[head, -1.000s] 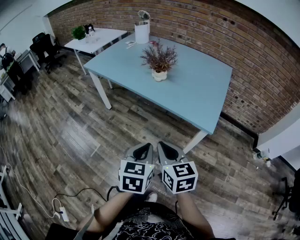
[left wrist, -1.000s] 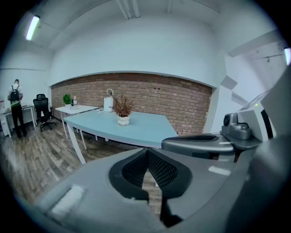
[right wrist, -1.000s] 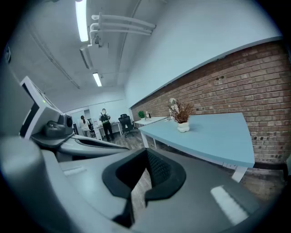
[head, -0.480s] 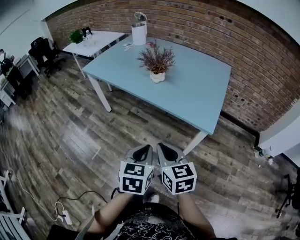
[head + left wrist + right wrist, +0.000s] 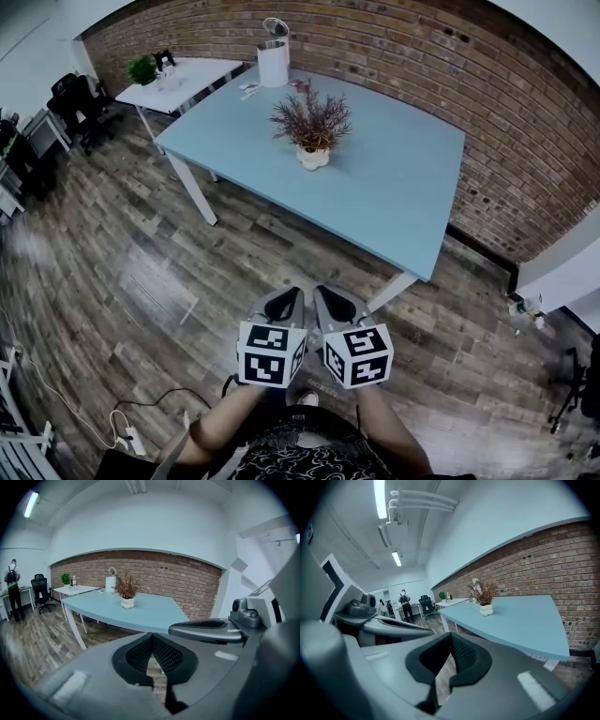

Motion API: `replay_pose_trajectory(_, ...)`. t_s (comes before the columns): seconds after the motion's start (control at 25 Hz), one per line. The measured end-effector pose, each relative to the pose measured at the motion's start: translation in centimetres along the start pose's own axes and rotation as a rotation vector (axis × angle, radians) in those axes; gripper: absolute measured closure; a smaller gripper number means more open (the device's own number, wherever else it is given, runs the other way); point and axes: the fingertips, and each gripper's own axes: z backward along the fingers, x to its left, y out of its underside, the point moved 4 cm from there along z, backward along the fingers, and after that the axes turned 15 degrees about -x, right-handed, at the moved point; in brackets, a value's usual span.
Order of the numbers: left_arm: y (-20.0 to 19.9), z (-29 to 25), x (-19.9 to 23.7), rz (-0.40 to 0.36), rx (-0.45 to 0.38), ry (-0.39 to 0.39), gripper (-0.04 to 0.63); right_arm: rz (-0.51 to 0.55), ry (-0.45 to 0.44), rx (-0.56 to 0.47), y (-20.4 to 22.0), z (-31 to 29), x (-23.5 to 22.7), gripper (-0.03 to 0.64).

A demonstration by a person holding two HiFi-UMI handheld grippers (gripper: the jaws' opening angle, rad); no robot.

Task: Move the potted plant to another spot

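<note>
Closest in, the person's forearms hold the two tongs side by side low over the wood-plank floor (image 5: 141, 272), the left gripper (image 5: 292, 298) just beside the right gripper (image 5: 323, 296), each with its marker cube facing the head camera. Both sets of jaws are pressed together with nothing between them (each gripper view shows the ribbed pads meeting at the tips, only floor showing through the gap below). Both tongs are well apart from the light blue table (image 5: 403, 202), which stands ahead of them against the brick wall (image 5: 441, 66). The potted plant (image 5: 312, 131), a spray of reddish-brown twigs in a small white pot, stands upright on the tabletop, toward its far half and clear of the edges. Past it, near the table's far corner, stands a white cylindrical container (image 5: 273, 61) with its round lid tipped up. Beyond that sits a white table (image 5: 192, 77) carrying a small green plant (image 5: 142, 69), with a dark office chair (image 5: 80, 94) beside it.
</note>
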Motion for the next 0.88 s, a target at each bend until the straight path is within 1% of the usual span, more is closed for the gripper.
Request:
replay_pose_trajectory(0.32,-0.9,-4.5,4.0,0.017,0.014,0.018,0.598,0.007,0.026,0.025,-0.3,-5.5,-1.7,0.612)
replay_pose_trajectory(0.88,-4.7,-13.1,11.3,0.02,0.042,0.113,0.598,0.018,0.123,0.04,-3.0,-15.9,-4.2,0.611)
